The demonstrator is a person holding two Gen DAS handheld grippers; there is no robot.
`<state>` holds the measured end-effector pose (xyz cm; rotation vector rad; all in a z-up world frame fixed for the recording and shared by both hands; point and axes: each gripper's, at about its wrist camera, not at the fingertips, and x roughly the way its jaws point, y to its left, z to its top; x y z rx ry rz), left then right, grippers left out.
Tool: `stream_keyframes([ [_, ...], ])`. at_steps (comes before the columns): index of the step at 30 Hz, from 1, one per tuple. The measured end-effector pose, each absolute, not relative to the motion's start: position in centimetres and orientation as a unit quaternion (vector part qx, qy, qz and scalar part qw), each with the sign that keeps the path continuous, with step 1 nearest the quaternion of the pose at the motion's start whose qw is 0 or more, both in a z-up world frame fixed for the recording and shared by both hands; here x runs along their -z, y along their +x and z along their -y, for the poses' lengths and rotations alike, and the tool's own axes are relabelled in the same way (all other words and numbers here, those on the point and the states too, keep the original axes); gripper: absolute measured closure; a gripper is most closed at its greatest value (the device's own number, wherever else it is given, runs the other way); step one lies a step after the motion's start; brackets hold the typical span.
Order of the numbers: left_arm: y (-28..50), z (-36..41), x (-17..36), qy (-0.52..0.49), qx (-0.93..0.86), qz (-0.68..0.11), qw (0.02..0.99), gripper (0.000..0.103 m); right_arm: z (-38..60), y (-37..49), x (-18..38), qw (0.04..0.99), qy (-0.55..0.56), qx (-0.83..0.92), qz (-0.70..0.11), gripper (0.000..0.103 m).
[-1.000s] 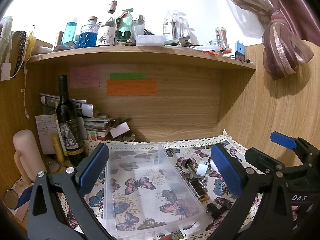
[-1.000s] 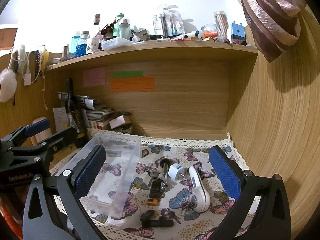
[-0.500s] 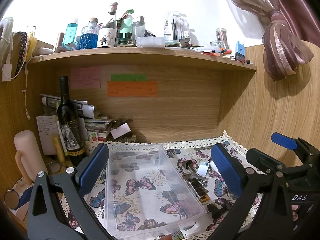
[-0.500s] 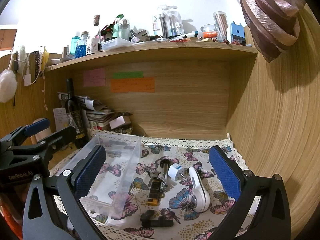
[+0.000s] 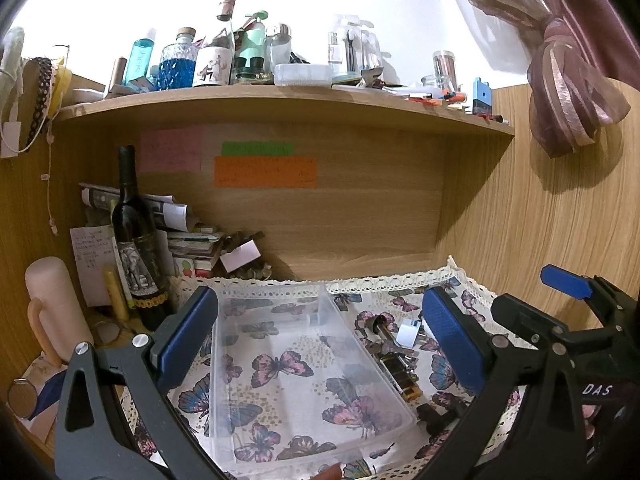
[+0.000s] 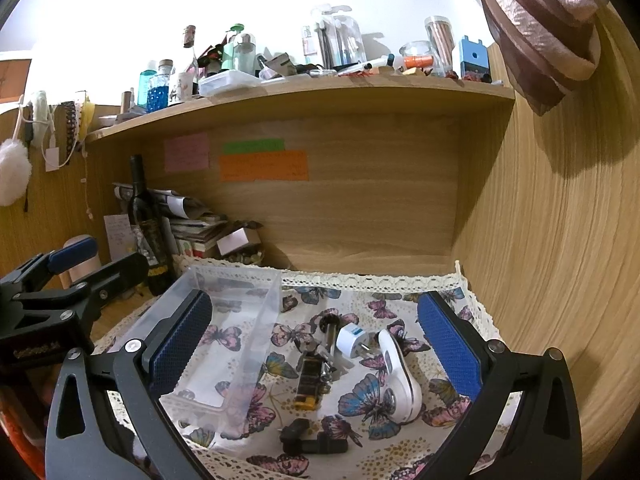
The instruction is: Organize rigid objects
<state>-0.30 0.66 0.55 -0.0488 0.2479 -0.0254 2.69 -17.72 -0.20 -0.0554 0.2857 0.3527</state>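
An empty clear plastic bin (image 5: 304,384) (image 6: 224,344) lies on the butterfly cloth. My left gripper (image 5: 320,344) hangs open above it, nothing between its blue pads. To the bin's right lie loose items: a white plug adapter (image 6: 352,340), a white handheld device (image 6: 400,376), a gold and black lighter (image 6: 308,384) beside a bunch of keys (image 6: 320,354), and a black clip-like part (image 6: 312,438). My right gripper (image 6: 316,344) is open above these items, apart from them. The left gripper's body (image 6: 52,308) shows at the left of the right wrist view.
A dark wine bottle (image 5: 136,248), stacked papers and books (image 5: 188,240) and a pink cylinder (image 5: 56,312) crowd the back left. The shelf (image 5: 280,100) overhead is full of bottles and jars. A wooden wall (image 6: 560,240) closes the right side.
Both views have shifted only slightly; the left view sits a touch lower. Nothing was taken hold of or moved on the cloth.
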Motion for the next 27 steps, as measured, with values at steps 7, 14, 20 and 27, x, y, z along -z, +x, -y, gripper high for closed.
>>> stream_keyframes([
  [7, 1.6, -2.4, 0.4, -0.035, 0.020, -0.164, 0.986, 0.000, 17.9, 4.4, 1.2, 0.974, -0.033, -0.160, -0.160, 0.000],
  [14, 5.4, -6.2, 2.7, -0.047, -0.003, -0.265, 0.963, 0.030, 19.6, 8.2, 2.7, 0.967, -0.020, -0.141, -0.213, 0.013],
  [20, 8.5, -9.4, 5.7, -0.079, -0.009, -0.358, 0.931, 0.053, 20.3, 11.0, 4.4, 0.954, -0.024, -0.131, -0.268, 0.031],
  [27, 10.2, -10.8, 7.6, -0.083, -0.006, -0.422, 0.903, 0.068, 20.8, 13.9, 6.1, 0.936, -0.042, -0.120, -0.329, 0.049],
])
